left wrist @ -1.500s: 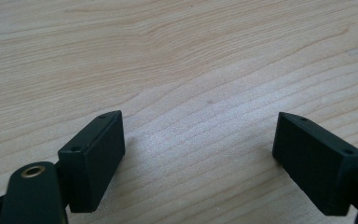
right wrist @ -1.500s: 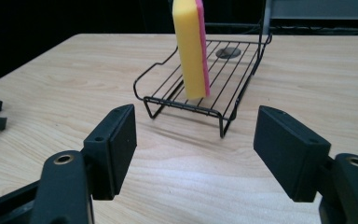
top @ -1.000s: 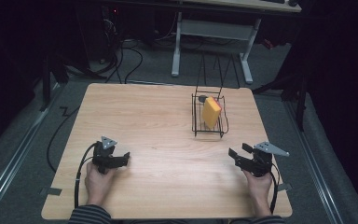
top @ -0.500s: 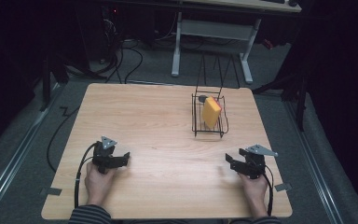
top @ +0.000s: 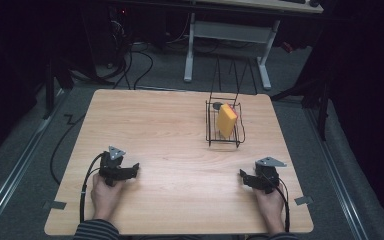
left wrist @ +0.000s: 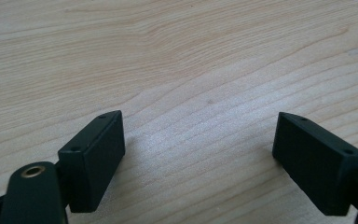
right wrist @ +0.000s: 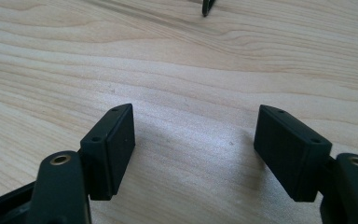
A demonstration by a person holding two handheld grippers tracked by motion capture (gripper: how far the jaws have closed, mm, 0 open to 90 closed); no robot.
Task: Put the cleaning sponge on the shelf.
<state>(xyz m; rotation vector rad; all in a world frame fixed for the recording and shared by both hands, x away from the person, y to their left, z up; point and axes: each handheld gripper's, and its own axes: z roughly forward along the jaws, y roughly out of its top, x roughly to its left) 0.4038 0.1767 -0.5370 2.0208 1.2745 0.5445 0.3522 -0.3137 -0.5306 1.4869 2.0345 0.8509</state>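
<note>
Pale wood grain covers the table (top: 180, 135), and no brand, label or lettering can be read on anything that stands or lies on it; the landmark here is the black wire basket (top: 223, 142), which sits on the far right part of the tabletop with its tall wire handles rising behind it. A yellow sponge (top: 226, 120) stands on edge inside the basket, its long axis running from the basket floor up toward the far rim, leaning a little, with a thin reddish layer along its right face; a small dark object (top: 216, 106) lies at the basket's far left corner, too small to identify. The left gripper (top: 134, 170) rests on the near part of the table, well to the left of the basket and nearer the person, held by the left hand (top: 105, 194); in the left gripper view its jaws stand wide apart over bare wood, with nothing between them. The right gripper (top: 243, 176) lies nearer the person than the basket and slightly to its right, well apart from it, held by the right hand (top: 269, 204); in the right gripper view its jaws are likewise spread wide and empty. Both grippers point inward, toward each other, across the table.
</note>
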